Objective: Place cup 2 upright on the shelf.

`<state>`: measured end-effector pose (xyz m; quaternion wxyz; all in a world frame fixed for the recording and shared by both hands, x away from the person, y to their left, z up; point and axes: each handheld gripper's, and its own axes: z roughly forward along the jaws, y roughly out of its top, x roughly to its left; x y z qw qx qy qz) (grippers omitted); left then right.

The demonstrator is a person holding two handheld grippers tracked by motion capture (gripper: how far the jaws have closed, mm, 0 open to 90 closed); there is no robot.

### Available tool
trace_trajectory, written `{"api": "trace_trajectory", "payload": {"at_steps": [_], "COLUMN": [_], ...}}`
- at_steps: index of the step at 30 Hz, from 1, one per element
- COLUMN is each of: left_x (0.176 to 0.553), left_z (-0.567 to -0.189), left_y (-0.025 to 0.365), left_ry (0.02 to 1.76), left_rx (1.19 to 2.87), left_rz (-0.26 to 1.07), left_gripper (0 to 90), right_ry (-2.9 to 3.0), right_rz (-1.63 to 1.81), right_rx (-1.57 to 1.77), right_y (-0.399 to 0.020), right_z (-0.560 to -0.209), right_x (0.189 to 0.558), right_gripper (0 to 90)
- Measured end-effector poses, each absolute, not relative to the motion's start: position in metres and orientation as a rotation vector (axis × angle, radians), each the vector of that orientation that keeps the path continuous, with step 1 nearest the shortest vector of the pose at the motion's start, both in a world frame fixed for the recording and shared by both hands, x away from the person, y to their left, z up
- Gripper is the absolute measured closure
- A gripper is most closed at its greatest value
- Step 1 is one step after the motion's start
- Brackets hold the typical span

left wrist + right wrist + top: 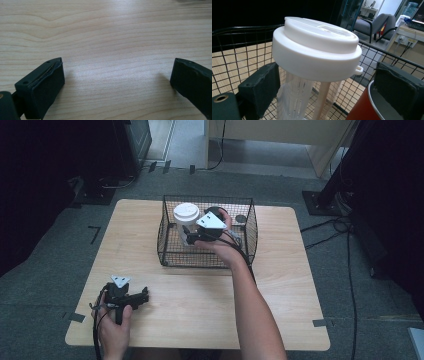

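A clear plastic cup (297, 97) with a white lid (186, 212) stands upright inside a black wire basket (167, 255) on the wooden table (280, 285). My right gripper (187, 235) reaches into the basket from the right, level with the cup. In the right gripper view the right gripper (327, 75) straddles the cup just under the lid (317, 55): one pad lies close against the cup's wall, the other stands apart from it. My left gripper (145, 296) rests near the table's front left corner. It (117, 72) is open over bare wood.
A red cup (362, 110) sits in the basket right beside the clear cup, its rim under my right gripper's far jaw. The basket's wire walls (242, 50) close in around the cup. Cables (330, 227) lie on the floor to the right.
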<state>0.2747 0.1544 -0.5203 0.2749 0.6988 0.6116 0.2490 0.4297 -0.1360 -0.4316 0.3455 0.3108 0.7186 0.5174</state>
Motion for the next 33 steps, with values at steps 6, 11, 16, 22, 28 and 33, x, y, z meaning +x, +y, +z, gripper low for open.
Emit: {"api": "trace_trajectory", "payload": {"at_steps": [6, 11, 16, 22, 28, 33], "left_x": [0.275, 0.275, 0.275, 0.275, 0.275, 0.275], "left_z": [-0.52, -0.52, -0.52, -0.52, -0.52, -0.52], "left_y": [0.154, 0.154, 0.154, 0.154, 0.154, 0.154], "left_ry": [1.644, 1.644, 1.645, 1.645, 1.645, 1.645], "left_rx": [1.878, 1.877, 1.877, 1.876, 1.875, 1.877], "left_rz": [0.67, 0.67, 0.67, 0.67, 0.67, 0.67], "left_gripper": [0.1, 0.0, 0.1, 0.1, 0.1, 0.1], "right_ry": [1.87, 1.873, 1.85, 1.823, 1.805, 1.788], "right_rz": [1.334, 1.353, 1.369, 1.381, 1.379, 1.386], "right_rx": [0.782, 0.744, 0.758, 0.767, 0.779, 0.815], "right_y": [-0.14, -0.145, -0.151, -0.159, -0.17, -0.182], "right_z": [-0.431, -0.426, -0.418, -0.41, -0.404, -0.403], "right_x": [0.429, 0.426, 0.424, 0.42, 0.409, 0.396], "right_gripper": [7.4, 7.4, 7.4, 7.4, 7.5, 7.4]}}
